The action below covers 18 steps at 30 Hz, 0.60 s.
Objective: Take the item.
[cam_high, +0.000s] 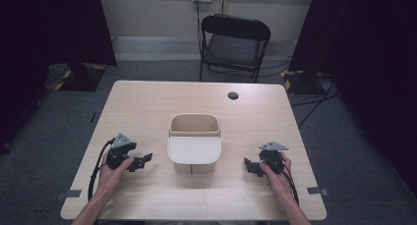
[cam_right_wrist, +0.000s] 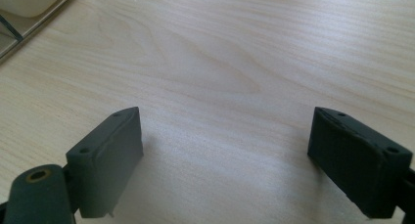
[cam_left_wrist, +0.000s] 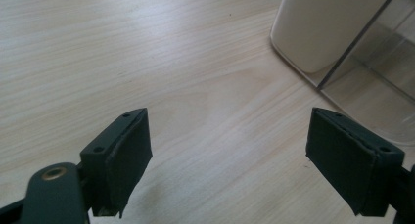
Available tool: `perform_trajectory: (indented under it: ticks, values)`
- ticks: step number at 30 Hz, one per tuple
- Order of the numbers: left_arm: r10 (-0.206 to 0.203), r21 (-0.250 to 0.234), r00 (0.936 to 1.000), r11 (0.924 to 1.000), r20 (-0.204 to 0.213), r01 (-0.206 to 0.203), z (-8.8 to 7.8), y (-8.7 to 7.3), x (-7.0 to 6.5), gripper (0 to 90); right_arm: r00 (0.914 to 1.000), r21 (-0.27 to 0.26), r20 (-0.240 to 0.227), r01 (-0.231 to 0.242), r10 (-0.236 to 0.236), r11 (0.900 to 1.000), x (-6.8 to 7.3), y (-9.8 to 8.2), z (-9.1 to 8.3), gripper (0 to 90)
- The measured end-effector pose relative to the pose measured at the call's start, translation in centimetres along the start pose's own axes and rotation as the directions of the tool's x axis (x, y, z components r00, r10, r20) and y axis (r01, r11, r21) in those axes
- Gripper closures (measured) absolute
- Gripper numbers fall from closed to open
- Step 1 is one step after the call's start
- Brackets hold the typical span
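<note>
One container, two spread tools

A single cream container point(cam_high: 194, 144) stands near the middle of the worktop point(cam_high: 147, 102), its near part covered by a pale lid and its far part showing an open compartment. In the left gripper view its side is clear and its corner rounded point(cam_left_wrist: 318, 33). Two tools flank it, one on each side, both apart from it. The left tool point(cam_high: 142, 159) rests low over the wood with its jaws spread wide and nothing between them; the right tool point(cam_high: 252, 166) is likewise spread and bare. Two hands hold them. One dark grommet point(cam_high: 233, 95) sits in the far part of the worktop, and one black folding chair point(cam_high: 235, 43) stands behind
</note>
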<state>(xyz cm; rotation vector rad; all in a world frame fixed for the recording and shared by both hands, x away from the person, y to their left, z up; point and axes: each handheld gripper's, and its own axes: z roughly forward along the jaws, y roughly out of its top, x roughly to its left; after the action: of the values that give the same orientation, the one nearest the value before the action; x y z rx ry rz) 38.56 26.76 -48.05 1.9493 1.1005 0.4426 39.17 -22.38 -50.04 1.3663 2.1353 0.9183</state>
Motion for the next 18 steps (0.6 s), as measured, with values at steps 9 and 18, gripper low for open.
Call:
perform_trajectory:
  ticks: [9, 18]
  values:
    - [0.017, -0.038, 0.9984, 0.9992, 0.054, -0.015, -0.4, 0.4, -1.1, 16.2, 1.0, -0.001, 0.0, 0.0, 0.0, 1.0, 0.0, 0.0, 0.0, 12.6]
    - [0.054, -0.073, 0.9913, 0.9962, 0.12, -0.046, -0.8, 1.1, -2.1, 16.0, 1.0, -0.001, 0.001, 0.001, -0.001, 1.0, 0.0, 0.0, 0.0, 12.6]
